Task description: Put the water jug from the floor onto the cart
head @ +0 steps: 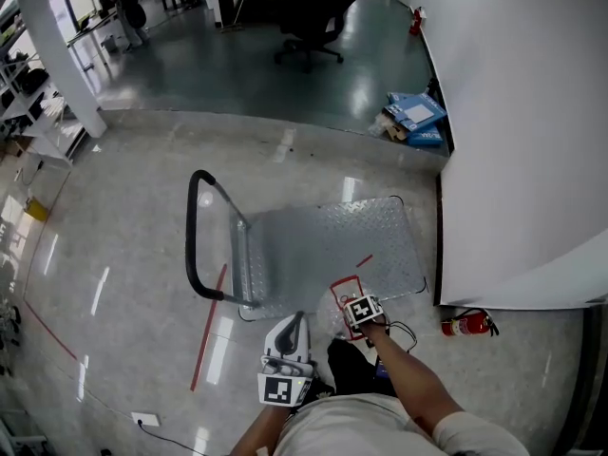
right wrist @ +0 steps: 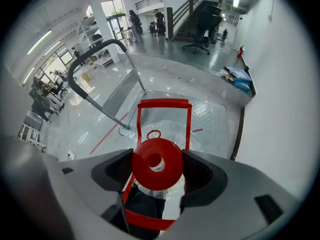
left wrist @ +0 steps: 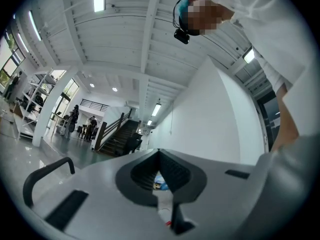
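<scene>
The water jug (head: 346, 294) is clear with a red carrying frame and a red cap (right wrist: 156, 163). It stands at the near edge of the cart's metal deck (head: 323, 245); whether it rests on the deck or the floor I cannot tell. My right gripper (head: 364, 312) is shut on the jug's neck, with the cap between the jaws in the right gripper view (right wrist: 157, 173). The cart's black handle (head: 195, 245) rises at its left end. My left gripper (head: 297, 323) stays close to my body, tilted upward. It is shut on nothing (left wrist: 161, 171).
A white wall (head: 513, 160) runs along the cart's right side, with a red fire extinguisher (head: 467, 325) lying at its foot. Blue boxes (head: 415, 117) sit beyond the cart, with an office chair (head: 309, 27) farther back. Red tape (head: 209, 326) marks the floor to the left.
</scene>
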### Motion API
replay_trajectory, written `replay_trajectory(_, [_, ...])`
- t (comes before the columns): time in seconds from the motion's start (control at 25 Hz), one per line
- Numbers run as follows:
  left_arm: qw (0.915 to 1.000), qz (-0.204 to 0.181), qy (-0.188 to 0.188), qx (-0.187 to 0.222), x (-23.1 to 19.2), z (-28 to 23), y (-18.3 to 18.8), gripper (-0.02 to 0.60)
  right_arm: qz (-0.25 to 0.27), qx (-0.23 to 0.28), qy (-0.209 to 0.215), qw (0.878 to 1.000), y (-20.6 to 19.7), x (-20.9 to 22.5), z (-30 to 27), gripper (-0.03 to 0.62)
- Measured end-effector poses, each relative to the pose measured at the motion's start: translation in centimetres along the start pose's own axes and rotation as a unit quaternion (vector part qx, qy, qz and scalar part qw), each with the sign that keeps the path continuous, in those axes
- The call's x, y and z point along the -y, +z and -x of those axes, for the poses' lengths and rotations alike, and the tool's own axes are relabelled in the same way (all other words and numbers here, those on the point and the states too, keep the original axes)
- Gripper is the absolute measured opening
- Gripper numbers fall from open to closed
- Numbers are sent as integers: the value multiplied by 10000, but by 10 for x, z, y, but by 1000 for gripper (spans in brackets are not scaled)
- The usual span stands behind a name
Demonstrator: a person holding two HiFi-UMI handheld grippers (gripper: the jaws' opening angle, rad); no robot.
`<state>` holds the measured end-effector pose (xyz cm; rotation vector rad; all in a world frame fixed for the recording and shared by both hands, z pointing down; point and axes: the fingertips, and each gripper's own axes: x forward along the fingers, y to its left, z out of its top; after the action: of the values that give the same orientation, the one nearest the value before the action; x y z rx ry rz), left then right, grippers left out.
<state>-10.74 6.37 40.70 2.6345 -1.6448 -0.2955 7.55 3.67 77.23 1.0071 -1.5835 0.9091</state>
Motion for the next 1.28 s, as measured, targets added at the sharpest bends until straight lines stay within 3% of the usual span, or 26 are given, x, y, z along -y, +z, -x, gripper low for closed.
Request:
replay_trajectory(0.2, [9998,-7,80,-180,-14,-37,-14,3,318,333,97,9989,51,7,-24,302])
replay_trajectory(0.64, [9974,-2,529,-488,-66,-121,-55,3,510,225,151,9983,122,33,-66,302])
replay_trajectory(1.08, [9957,6,611,-703,-87,-169,-84,3,543,437,288,9971,196,55,-91,302])
replay_trajectory(1.28, [9953,70,589,-760,-81,-179,-92,3,512,474,339,9970,201,60,-90,302])
